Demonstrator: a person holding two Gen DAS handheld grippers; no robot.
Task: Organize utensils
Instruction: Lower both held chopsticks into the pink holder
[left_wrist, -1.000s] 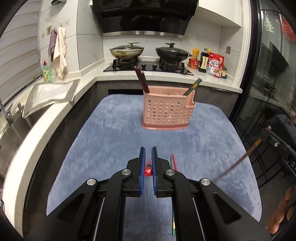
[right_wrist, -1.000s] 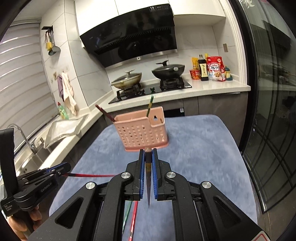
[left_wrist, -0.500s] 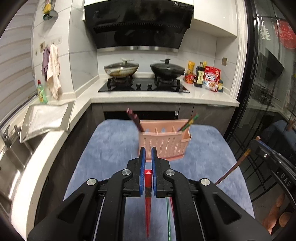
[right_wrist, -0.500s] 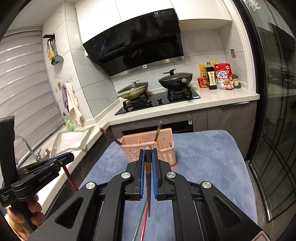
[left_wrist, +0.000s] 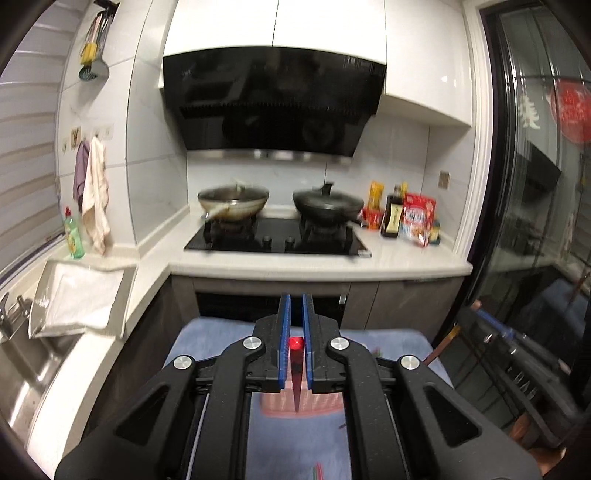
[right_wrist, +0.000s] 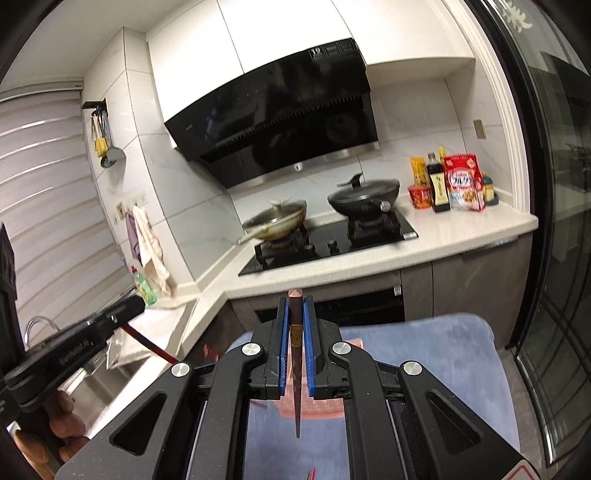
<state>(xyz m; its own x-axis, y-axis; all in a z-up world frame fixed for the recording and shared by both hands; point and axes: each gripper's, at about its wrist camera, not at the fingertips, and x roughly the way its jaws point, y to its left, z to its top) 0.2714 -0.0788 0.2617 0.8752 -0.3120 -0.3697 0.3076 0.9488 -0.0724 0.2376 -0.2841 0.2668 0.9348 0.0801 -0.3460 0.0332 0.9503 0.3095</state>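
We have one chopstick in each hand. The left gripper has its fingers closed tight on a red chopstick, held upright with its point hanging down. The right gripper is likewise clamped on a dark brown chopstick, tip downward.

The pink utensil holder sits on the blue-covered surface toward its far edge, mostly hidden below the fingers in both views; which compartment lies under each tip we cannot tell. A couple of loose chopsticks seem to lie at the near edge, though the view there is cramped.

We judge this the carry step, both sticks lifted above the holder. Next, each tip needs lining up over a compartment, lowering in, and only then the fingers released.
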